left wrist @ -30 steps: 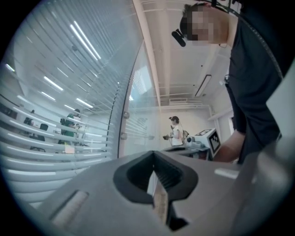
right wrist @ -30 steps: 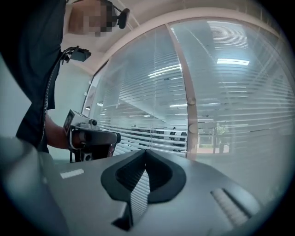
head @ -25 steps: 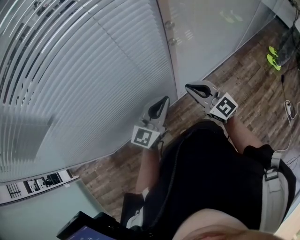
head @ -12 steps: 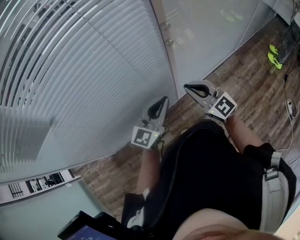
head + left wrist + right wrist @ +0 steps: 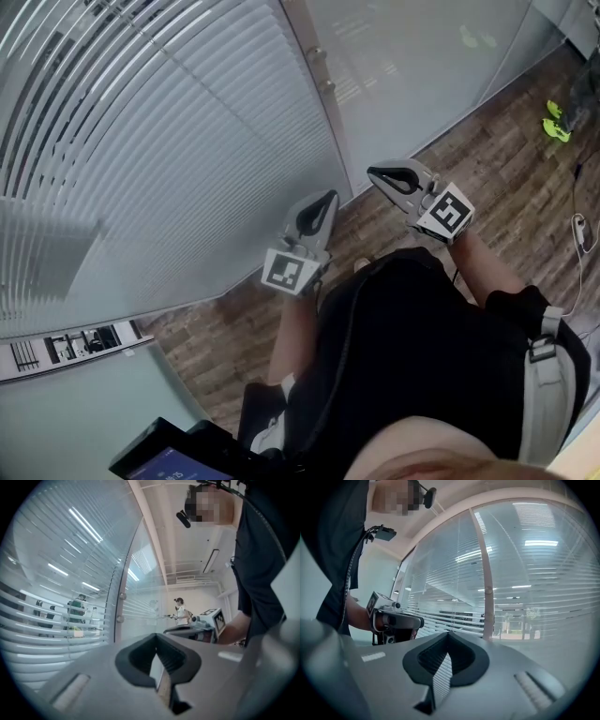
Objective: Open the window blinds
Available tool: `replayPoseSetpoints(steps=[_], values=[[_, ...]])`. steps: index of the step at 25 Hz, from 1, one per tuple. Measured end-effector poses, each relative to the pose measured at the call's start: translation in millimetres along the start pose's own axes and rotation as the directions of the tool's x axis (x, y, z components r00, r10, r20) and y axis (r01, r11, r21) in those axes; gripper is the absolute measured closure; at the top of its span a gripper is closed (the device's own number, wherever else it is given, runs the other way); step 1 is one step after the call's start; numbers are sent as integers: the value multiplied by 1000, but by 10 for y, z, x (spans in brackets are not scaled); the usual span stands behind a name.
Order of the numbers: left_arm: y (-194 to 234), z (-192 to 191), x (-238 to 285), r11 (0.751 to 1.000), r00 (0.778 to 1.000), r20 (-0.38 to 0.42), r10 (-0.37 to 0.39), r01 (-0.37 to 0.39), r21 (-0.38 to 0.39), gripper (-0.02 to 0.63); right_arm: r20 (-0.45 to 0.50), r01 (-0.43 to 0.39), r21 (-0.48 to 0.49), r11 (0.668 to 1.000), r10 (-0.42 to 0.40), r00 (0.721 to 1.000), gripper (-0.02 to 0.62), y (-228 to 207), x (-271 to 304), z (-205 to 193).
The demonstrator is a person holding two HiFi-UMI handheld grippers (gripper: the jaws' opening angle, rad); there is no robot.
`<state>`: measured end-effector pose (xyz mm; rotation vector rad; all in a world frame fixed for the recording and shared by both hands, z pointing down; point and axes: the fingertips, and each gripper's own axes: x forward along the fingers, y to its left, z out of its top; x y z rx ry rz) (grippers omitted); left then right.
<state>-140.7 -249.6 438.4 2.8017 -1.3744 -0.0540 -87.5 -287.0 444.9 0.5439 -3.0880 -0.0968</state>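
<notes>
Bright, even light; glare streaks cross the white slatted window blinds; both gripper views curve and darken at the edges.

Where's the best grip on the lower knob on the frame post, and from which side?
Probably pinch the lower knob across its round rim, straight on from the room side: it juts from the post beside the blinds. The right gripper is shut; open it first.
</notes>
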Motion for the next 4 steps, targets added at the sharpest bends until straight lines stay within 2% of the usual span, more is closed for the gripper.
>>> replayPoseSetpoints(steps=[4], values=[[-278, 52, 25, 1000, 1000, 3, 6, -6, -3, 603, -2, -18, 8, 1000, 18, 1000, 592, 62, -236, 50]])
